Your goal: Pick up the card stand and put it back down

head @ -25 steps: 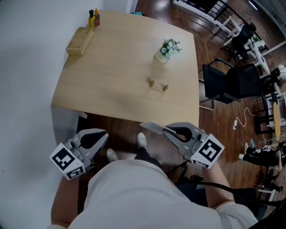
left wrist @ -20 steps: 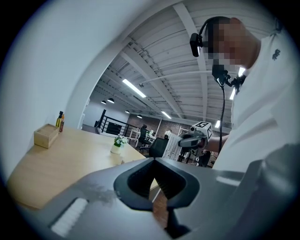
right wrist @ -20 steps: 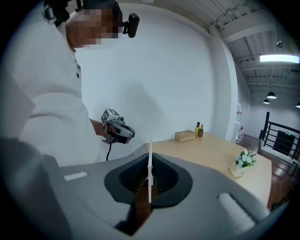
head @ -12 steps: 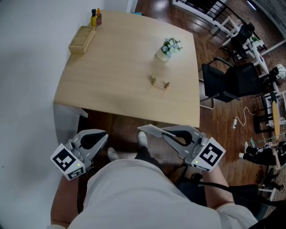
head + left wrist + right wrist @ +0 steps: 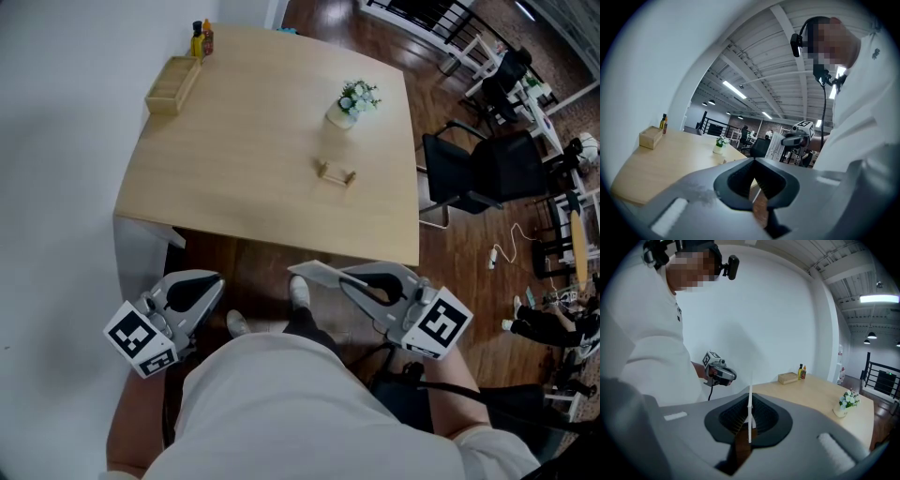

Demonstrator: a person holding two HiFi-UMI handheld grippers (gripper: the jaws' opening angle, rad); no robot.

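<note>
The small wooden card stand (image 5: 335, 174) lies on the light wooden table (image 5: 234, 178), right of its middle, with nothing in it. Both grippers hang below the table's near edge, well short of the stand. My right gripper (image 5: 345, 274) is shut on a thin white card (image 5: 312, 270); the right gripper view shows that card (image 5: 750, 394) edge-on between the closed jaws of the right gripper (image 5: 750, 404). My left gripper (image 5: 211, 279) hangs at the lower left, and the left gripper view shows the left gripper (image 5: 753, 161) with jaws shut and nothing held.
A small vase of white flowers (image 5: 352, 101) stands behind the stand. A wooden box (image 5: 172, 84) and two bottles (image 5: 201, 37) sit at the far left corner. A black chair (image 5: 478, 173) stands to the right of the table. My feet are on the wooden floor (image 5: 262, 272) below.
The right gripper with the card has sunk slightly and shifted a little to the right. The left gripper has barely moved.
</note>
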